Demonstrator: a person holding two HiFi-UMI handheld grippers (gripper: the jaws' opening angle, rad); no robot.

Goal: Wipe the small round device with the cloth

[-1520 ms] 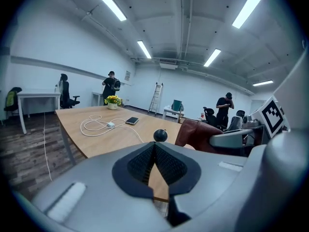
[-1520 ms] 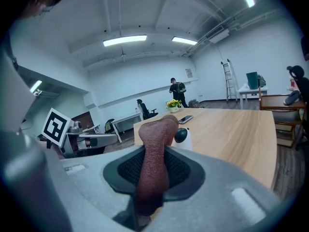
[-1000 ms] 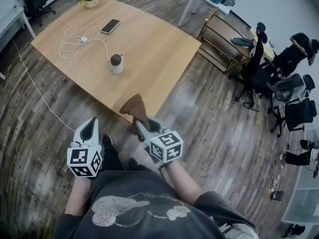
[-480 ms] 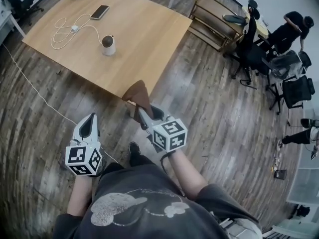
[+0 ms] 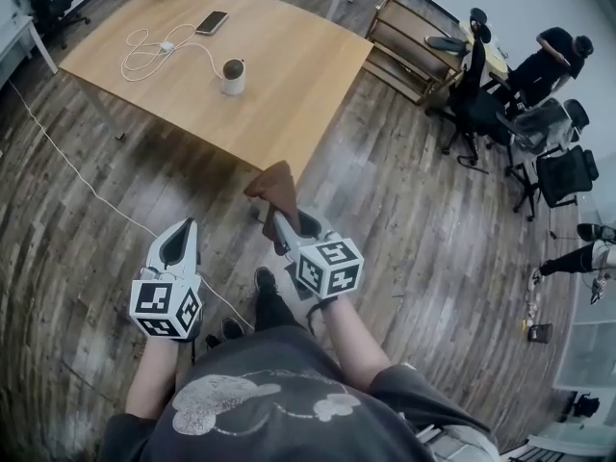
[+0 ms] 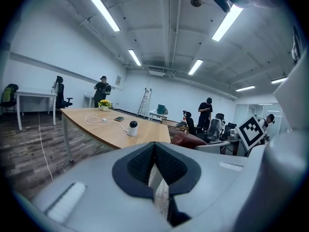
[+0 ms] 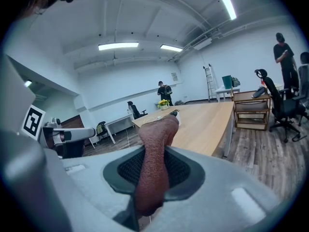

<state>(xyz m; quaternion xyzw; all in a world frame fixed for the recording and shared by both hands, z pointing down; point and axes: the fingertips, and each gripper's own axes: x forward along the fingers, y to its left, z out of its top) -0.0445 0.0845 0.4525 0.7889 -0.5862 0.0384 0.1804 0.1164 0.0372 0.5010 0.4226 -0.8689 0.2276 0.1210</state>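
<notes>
Gripping the brown cloth in the right gripper, folds bunched above the jaws. Holding the left gripper with jaws pressed together on nothing (just beside the right). Facing the small round device, upright on the wooden table, well ahead of both.

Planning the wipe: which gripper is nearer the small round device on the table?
Right, by a little. The right gripper, clamping the cloth, is out by the table's near corner; the left gripper hangs farther back over the floor. Both are well short of the device.
</notes>
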